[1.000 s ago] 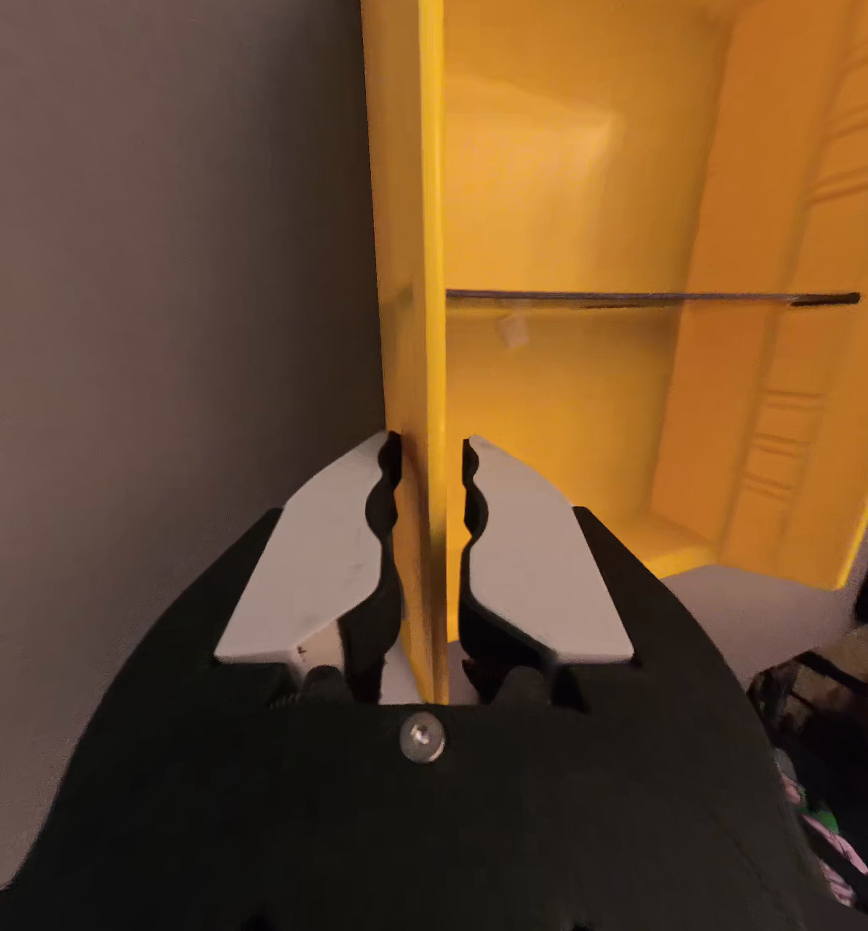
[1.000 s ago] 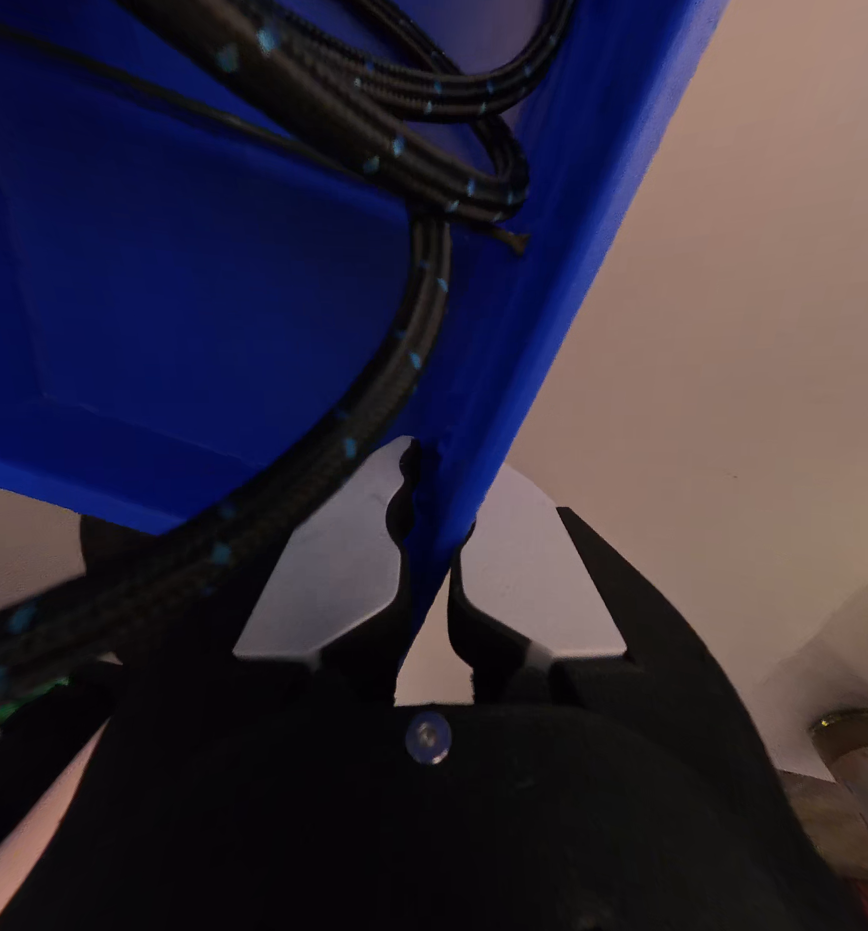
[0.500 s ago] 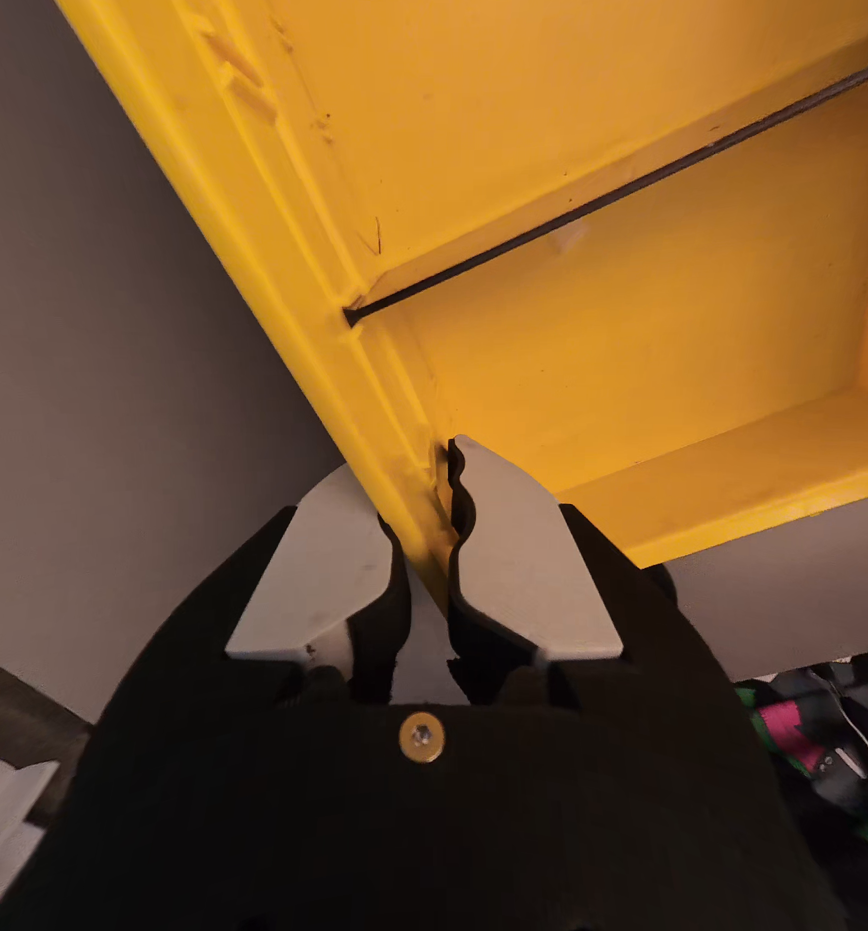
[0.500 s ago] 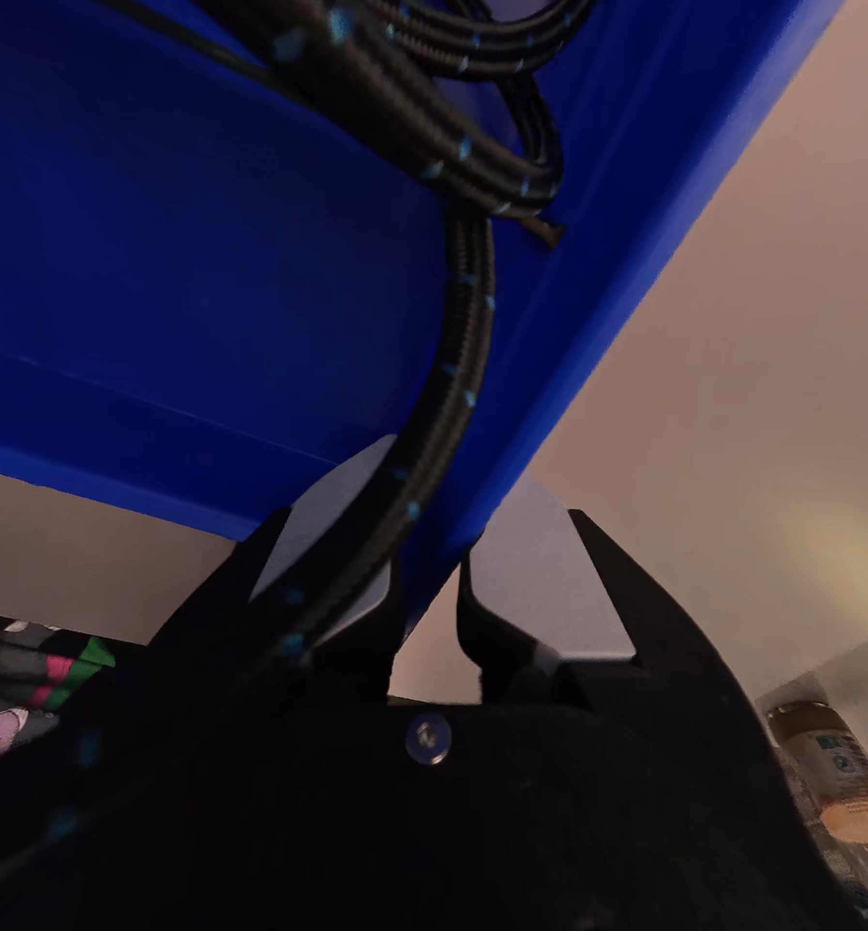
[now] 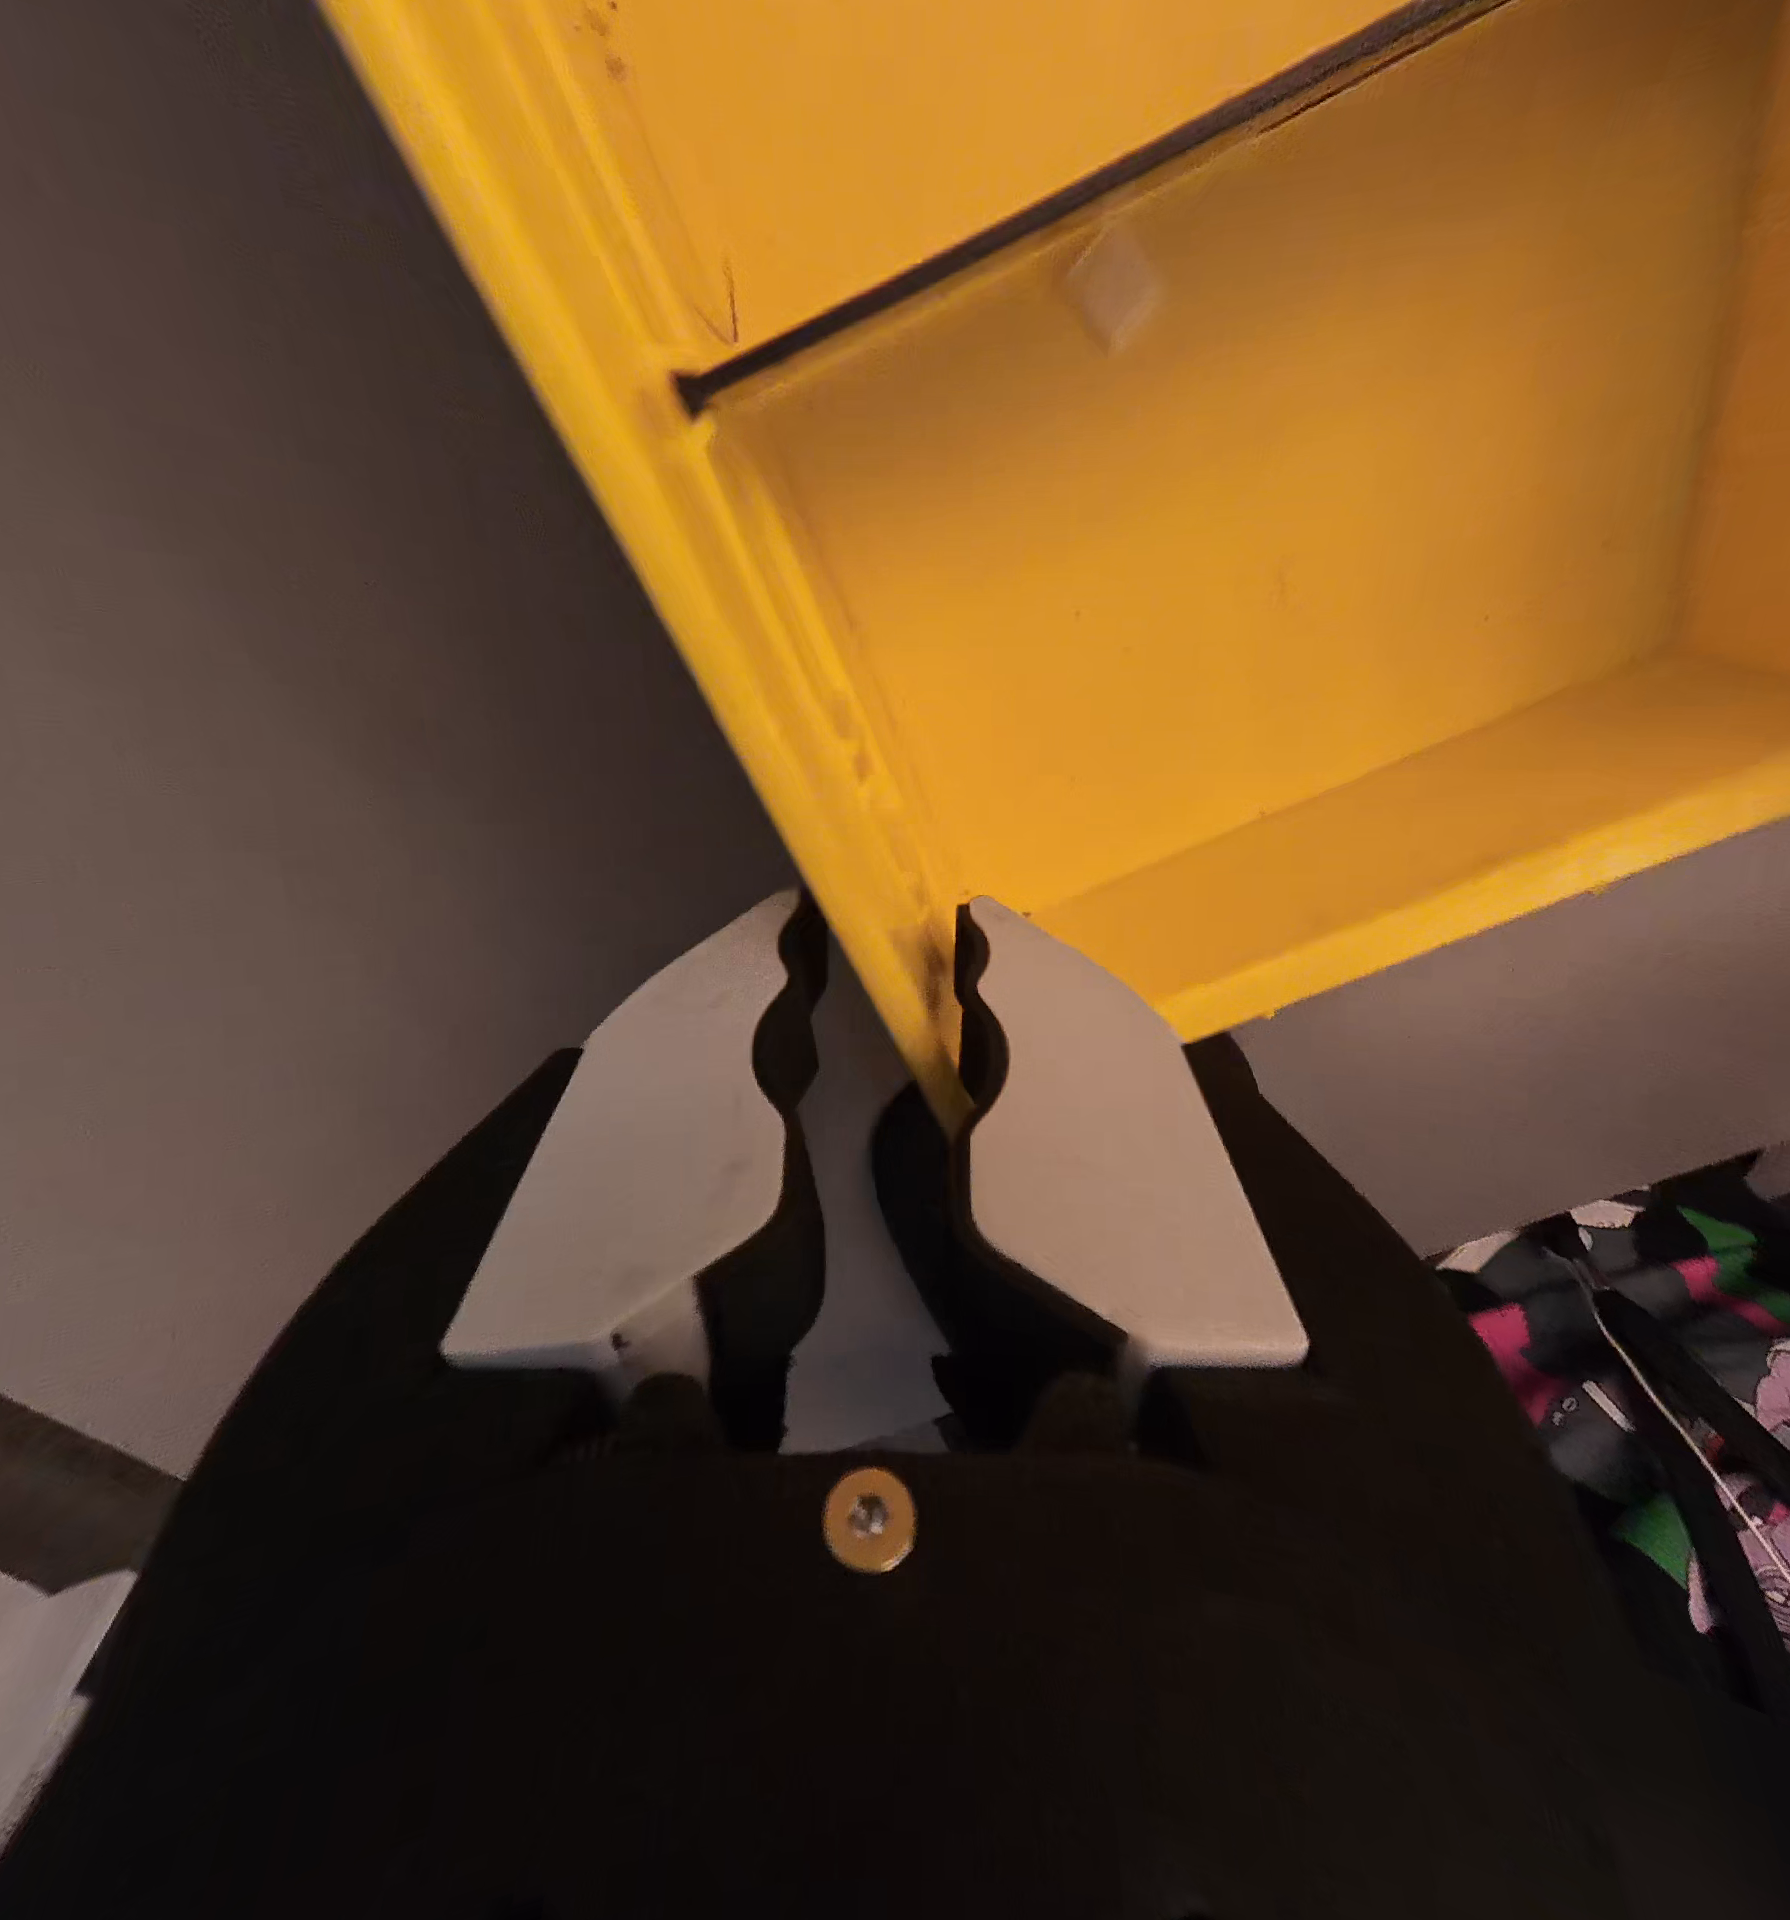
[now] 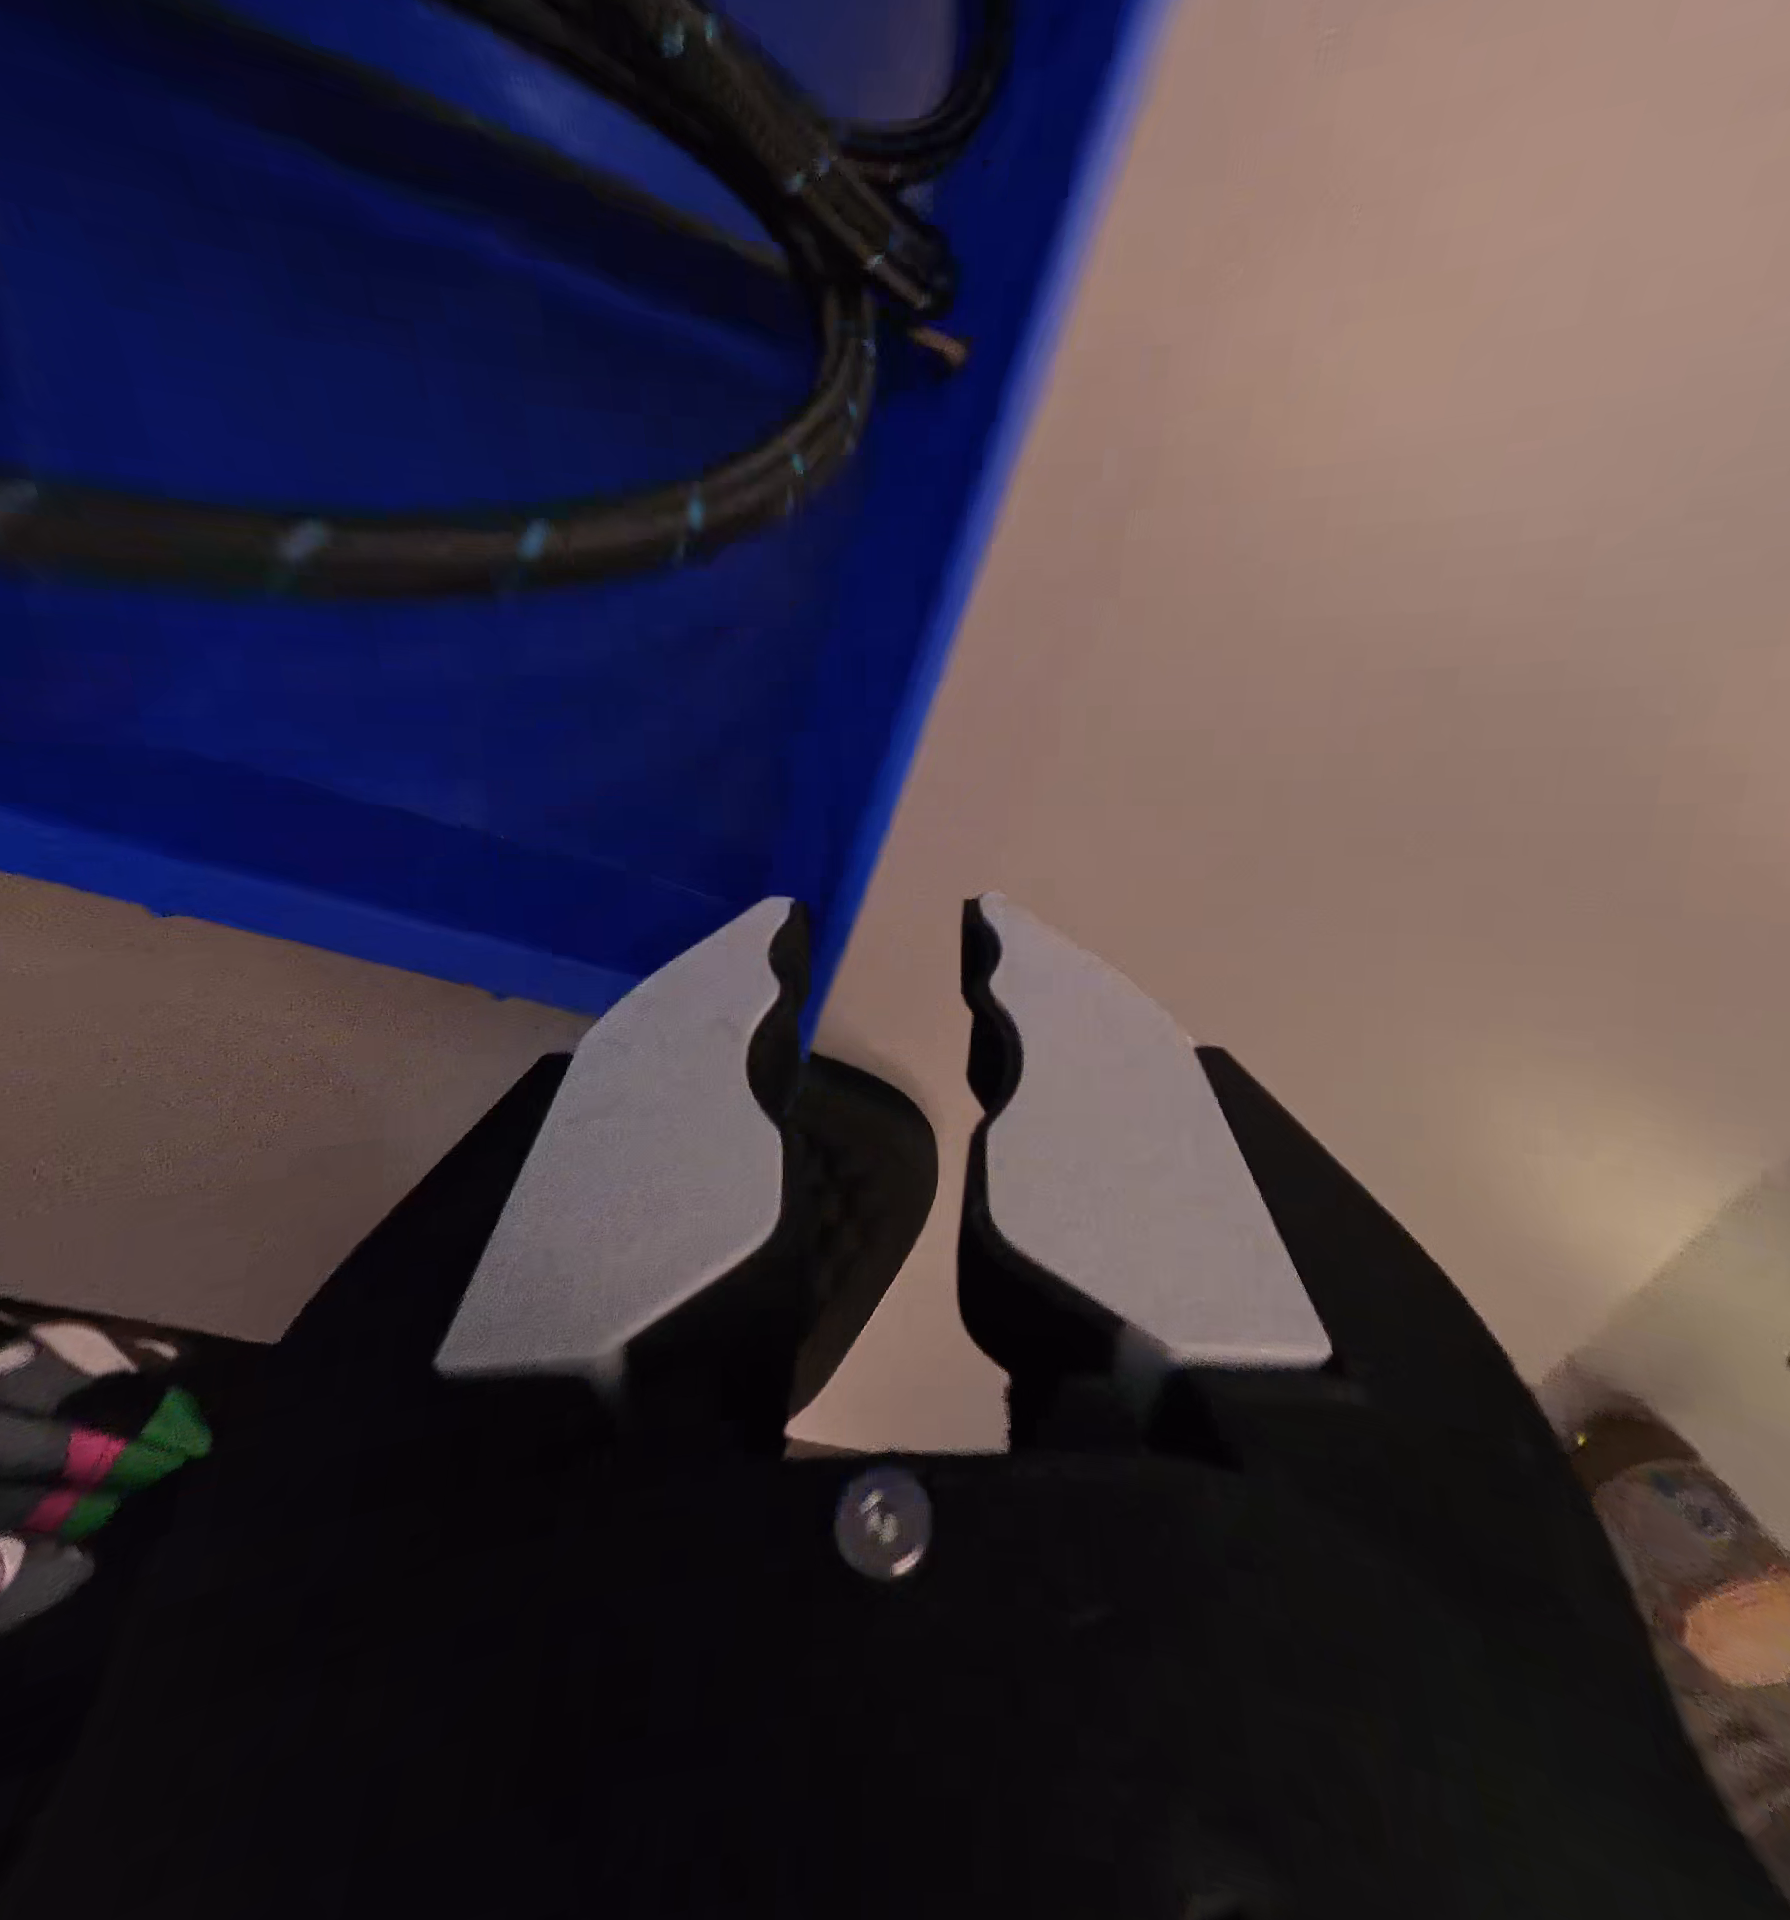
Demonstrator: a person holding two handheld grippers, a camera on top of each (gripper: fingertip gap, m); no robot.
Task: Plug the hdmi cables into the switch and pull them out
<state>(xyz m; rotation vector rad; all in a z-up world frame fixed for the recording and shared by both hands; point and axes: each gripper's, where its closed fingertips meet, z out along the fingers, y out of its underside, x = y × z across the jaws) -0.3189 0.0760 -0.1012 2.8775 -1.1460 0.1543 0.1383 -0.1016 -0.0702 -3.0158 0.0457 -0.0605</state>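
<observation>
My left gripper is open, with the corner wall of a yellow bin between its jaws. The wall touches the right finger and a gap shows on the left side. The bin looks empty apart from a thin black divider line. My right gripper is open at the corner of a blue bin. The blue wall lies against the left finger only. Black braided HDMI cables lie coiled inside the blue bin. No switch is in view.
Both bins rest on a pale table surface. A patterned cloth lies near the bins and also shows in the right wrist view. A blurred jar sits at the lower right. Spacing between my two grippers at the tips: around 50 cm.
Both grippers were shut on the bin walls and have now opened. The cable that hung over my right gripper's left finger now lies inside the blue bin.
</observation>
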